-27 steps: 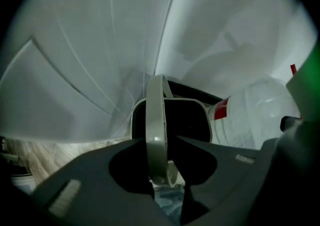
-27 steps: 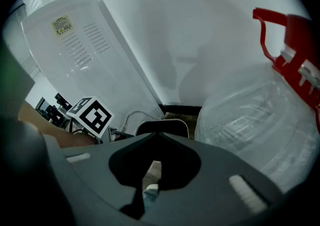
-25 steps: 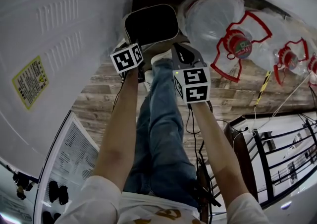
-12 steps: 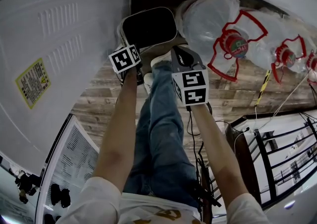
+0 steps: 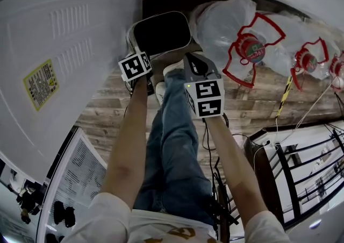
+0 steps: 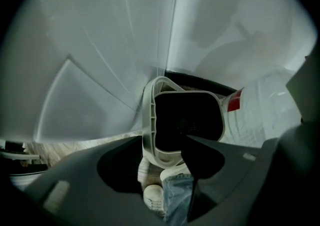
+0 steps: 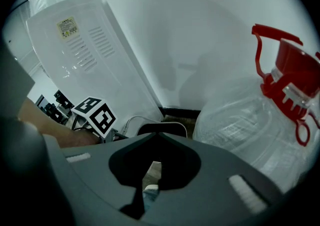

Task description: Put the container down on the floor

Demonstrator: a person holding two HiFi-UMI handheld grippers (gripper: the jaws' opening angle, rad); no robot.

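1. Two things hem in the drop spot. The first, at the far left, is a tall white appliance (image 5: 70, 64) whose side stands just beside the container (image 5: 161, 32). If the container is shifted left it will knock that panel.
2. The left gripper (image 6: 162, 142) has its jaws spread. One tip is outside the container's near-left rim and the other is over its dark inside, so the rim runs between them without being pinched. I judge that pulling away at a slant could hook the rim and tip or drag the container.
3. The container is an empty grey tub, open side up. It sits at the far end of the wood floor (image 5: 107, 107), between the appliance and the jug. It looks set down or very nearly so, though no view shows its base meeting the boards. If it is let go while short of the floor, it would drop and skid.
4. The person's white shoes (image 6: 152, 195) are just near of the rim. A small step forward could kick it.
5. The right gripper (image 7: 159, 137) has its jaws pressed together at the tips with nothing held. It hangs near the container's right side.
6. At the right lies a big clear water jug (image 5: 226, 21) with a red handle (image 5: 252, 48), close against the container. A careless swing of the right gripper could strike it or catch the handle.
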